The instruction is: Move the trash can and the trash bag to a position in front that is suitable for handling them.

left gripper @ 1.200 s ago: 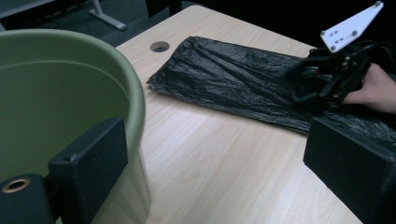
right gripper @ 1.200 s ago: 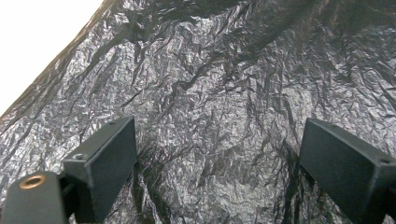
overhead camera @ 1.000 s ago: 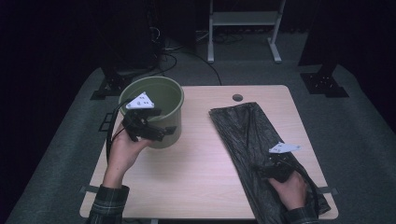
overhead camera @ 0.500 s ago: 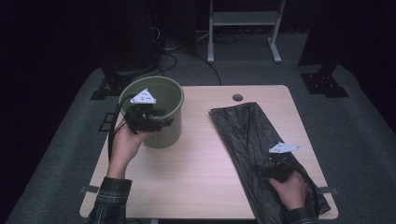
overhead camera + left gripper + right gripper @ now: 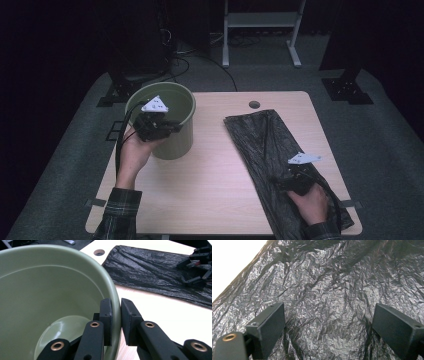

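Left gripper (image 5: pixel 167 129) clamped on bucket (image 5: pixel 170 145) rim, table's (image 5: pixel 210 175) left-rear | bucket green, upright | bag (image 5: pixel 270 145) black, crinkled, flat at right | right gripper (image 5: pixel 280 181) spread wide over bag, gripping nothing

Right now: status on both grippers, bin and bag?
Left gripper shut on green bin rim, one jaw inside, one outside. Right gripper open over flat black bag. Table between them bare.
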Available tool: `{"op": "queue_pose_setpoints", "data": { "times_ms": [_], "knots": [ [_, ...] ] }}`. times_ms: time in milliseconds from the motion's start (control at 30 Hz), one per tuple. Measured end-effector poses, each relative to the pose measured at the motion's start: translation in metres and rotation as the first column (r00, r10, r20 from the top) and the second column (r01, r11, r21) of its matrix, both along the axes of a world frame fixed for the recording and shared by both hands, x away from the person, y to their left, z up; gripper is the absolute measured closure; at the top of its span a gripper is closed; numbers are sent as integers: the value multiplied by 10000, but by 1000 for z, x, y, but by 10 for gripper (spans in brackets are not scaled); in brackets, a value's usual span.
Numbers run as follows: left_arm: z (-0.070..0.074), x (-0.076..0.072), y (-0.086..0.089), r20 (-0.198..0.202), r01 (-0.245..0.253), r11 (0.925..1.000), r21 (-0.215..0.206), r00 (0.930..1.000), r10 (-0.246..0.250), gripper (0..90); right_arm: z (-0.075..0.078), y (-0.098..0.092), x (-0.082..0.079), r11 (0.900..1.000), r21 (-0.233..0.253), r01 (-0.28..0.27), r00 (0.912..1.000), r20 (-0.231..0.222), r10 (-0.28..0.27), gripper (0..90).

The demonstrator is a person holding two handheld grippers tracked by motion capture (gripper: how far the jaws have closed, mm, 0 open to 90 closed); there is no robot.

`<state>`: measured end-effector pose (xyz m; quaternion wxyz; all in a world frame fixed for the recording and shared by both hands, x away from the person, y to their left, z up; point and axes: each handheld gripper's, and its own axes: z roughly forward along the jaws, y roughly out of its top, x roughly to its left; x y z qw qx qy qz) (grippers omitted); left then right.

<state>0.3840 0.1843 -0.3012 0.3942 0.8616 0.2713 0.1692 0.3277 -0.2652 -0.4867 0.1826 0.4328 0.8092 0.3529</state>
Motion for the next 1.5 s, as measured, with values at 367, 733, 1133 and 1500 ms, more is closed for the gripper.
{"op": "queue_pose_setpoints", "data": {
  "times_ms": [367,733,1133,1500],
  "knots": [
    [2,-14,-18,-188,647,9979,-19,9977,-648,799,0,0,0,10000,1,-1,10000,3,1,102],
    [0,-48,-51,-142,1695,9855,-23,9854,-1695,799,0,0,0,10000,-1,2,10000,3,-2,103],
    [13,-59,-60,48,2213,9744,-409,9752,-2212,657,0,0,0,10000,-3,3,10000,9,-3,102],
    [38,-29,-24,73,1034,9926,-629,9946,-1031,565,0,0,0,10000,1,6,10000,6,-6,102]
  ]
}}
